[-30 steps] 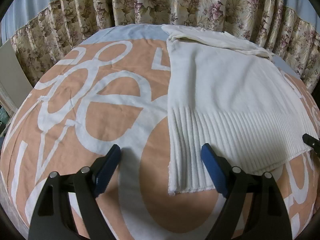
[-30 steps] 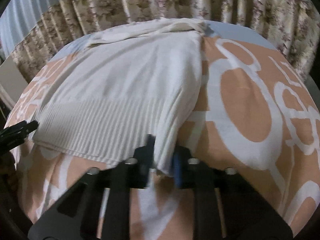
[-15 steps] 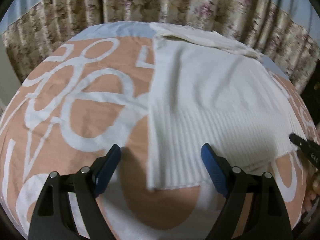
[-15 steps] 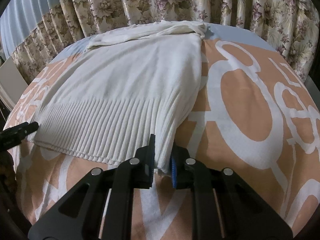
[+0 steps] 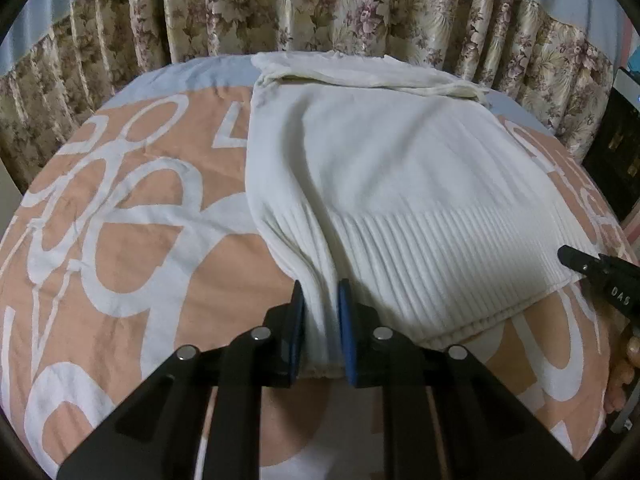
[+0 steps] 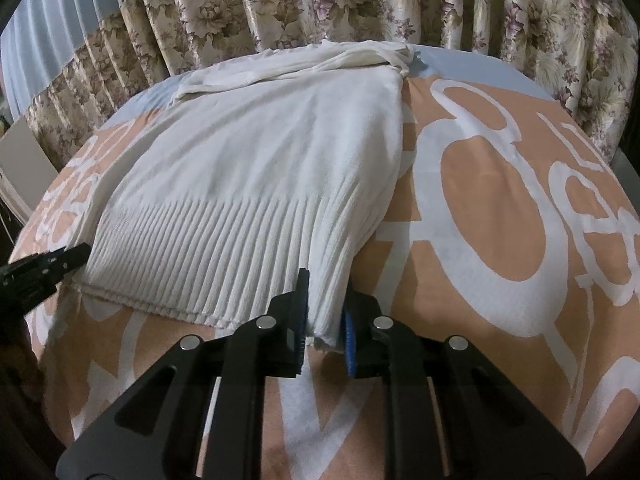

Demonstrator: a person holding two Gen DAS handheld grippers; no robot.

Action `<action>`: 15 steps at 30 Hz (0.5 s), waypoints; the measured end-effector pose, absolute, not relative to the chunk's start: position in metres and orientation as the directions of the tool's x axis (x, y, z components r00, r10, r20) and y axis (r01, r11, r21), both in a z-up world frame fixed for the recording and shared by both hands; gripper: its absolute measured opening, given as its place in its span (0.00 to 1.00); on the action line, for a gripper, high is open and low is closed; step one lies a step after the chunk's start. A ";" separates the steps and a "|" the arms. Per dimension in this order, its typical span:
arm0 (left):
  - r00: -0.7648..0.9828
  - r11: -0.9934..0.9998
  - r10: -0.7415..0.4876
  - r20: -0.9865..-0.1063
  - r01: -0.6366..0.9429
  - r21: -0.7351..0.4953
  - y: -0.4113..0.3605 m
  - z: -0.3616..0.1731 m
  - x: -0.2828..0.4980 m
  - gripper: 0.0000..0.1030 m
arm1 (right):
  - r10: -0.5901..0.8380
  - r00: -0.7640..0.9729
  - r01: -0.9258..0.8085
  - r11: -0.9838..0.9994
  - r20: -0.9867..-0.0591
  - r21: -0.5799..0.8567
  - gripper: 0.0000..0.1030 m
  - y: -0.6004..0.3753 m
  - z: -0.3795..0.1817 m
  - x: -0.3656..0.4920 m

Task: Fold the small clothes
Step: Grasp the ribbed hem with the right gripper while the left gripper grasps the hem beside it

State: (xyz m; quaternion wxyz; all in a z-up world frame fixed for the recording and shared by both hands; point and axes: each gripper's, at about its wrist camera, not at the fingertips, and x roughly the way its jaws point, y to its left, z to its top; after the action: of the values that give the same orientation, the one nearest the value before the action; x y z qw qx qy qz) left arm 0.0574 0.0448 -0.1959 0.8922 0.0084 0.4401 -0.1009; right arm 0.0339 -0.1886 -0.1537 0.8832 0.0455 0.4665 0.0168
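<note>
Beyond both tongs, floral beige pleated curtains [image 5: 360, 8] hanging across the far side. Under everything, an orange bed cover with big white looping letters [image 5: 132, 216]. Spread flat on it ahead of the tongs, a white ribbed-hem knit sweater [image 5: 400, 168], sleeves bunched at the far end. Left tongs [image 5: 322, 320] just closed, blue pads now pinching the near left hem corner, cloth gathered into folds between them. Right tongs [image 6: 324, 312] pressed on the near right hem corner, knit pulled up into a ridge. Off to the side of each, the other tongs' black tip near the hem.
</note>
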 end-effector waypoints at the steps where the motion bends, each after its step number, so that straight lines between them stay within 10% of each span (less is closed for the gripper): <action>1: 0.593 0.980 -0.165 -0.788 0.185 -0.066 0.044 -0.196 0.057 0.19 | 0.063 0.563 0.010 0.997 -0.824 0.082 0.14 -0.187 -0.153 0.034; 15: 0.598 0.987 -0.135 -0.790 0.153 -0.053 0.042 -0.197 0.054 0.20 | -0.010 0.562 0.000 1.000 -0.827 -0.012 0.14 -0.176 -0.156 0.036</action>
State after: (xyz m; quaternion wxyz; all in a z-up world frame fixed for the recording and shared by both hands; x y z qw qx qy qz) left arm 0.0537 0.0419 -0.1974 0.8938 0.0101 0.4411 -0.0803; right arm 0.0360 -0.1756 -0.1556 0.8837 -0.0055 0.4680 -0.0027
